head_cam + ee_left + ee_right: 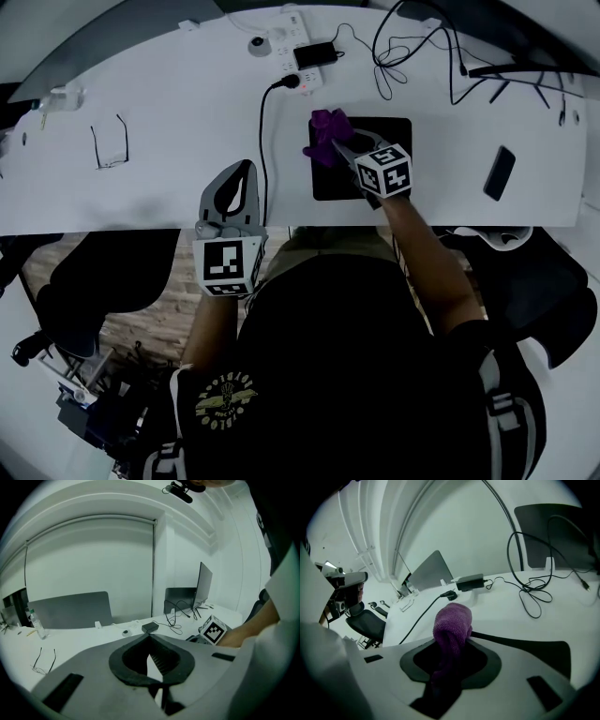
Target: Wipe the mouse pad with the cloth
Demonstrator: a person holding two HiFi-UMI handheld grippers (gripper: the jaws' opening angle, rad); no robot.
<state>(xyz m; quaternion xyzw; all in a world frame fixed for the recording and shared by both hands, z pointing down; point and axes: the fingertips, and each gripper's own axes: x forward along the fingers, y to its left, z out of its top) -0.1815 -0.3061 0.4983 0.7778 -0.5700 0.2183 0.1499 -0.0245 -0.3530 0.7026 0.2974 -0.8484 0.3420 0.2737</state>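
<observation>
A black mouse pad point(391, 137) lies on the white table point(169, 103) near its front edge. A bunched purple cloth point(326, 137) rests on the pad's left end, and my right gripper point(337, 145) is shut on it. In the right gripper view the cloth point(452, 619) bulges out between the jaws of the right gripper point(451, 641), with the pad point(534, 645) just beyond. My left gripper point(245, 170) hovers over the table's front edge, left of the pad, shut with nothing in it. In its own view the left gripper point(150, 637) has its jaws meeting at the tips.
A black cable point(263, 131) runs from the power strip point(298, 36) to the front edge between the grippers. Glasses point(111, 142) lie at the left, a phone point(499, 172) at the right, tangled cables point(403, 47) at the back. Office chairs point(103, 272) stand below the table.
</observation>
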